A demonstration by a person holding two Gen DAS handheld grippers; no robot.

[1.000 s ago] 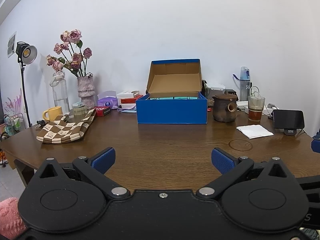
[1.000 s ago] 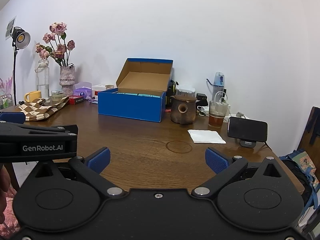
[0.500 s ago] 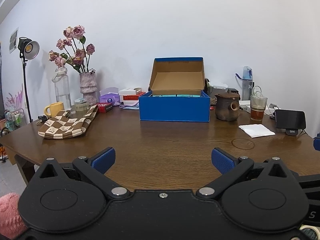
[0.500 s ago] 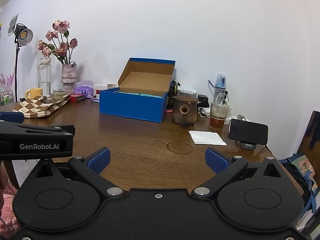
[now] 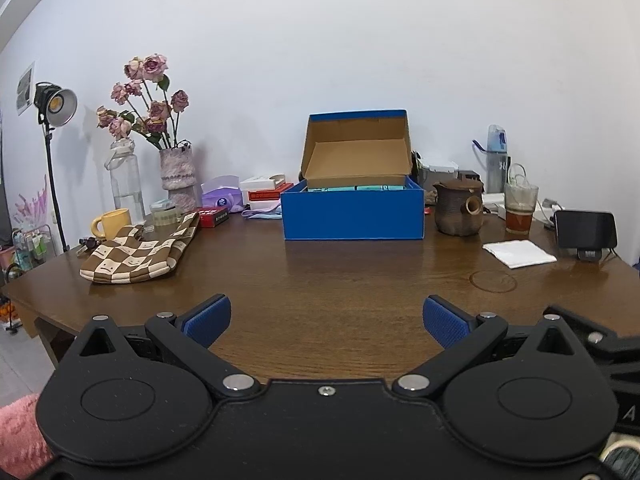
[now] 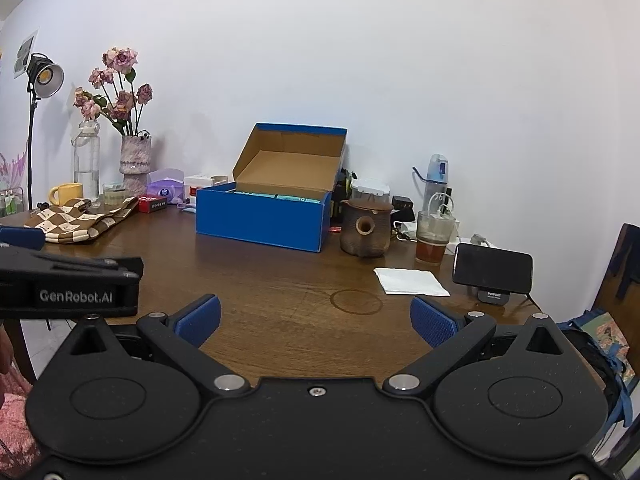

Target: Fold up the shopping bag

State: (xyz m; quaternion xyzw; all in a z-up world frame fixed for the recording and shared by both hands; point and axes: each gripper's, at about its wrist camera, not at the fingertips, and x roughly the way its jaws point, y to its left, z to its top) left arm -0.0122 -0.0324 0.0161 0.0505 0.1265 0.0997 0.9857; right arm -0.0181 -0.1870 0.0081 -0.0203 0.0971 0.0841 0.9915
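The left claw point(image 5: 326, 318) hung over the near edge of the wooden counter point(image 5: 320, 280) with its blue pads spread wide apart and nothing between them. The right claw point(image 6: 316, 320) hung the same way, pads wide apart and empty, with the left one's black body showing at its left side. The shopping bag point(image 5: 138, 254), brown and cream checked cloth, lay flat and rumpled on the counter well to the left of the blue box point(image 5: 354, 214), far from both claws. The box stood open with its lid tipped up against the wall side. Behind the bag stood a yellow mug point(image 5: 112, 223); right of the box stood a brown teapot point(image 5: 458, 208), with a white napkin point(image 5: 518, 253) in front of it.
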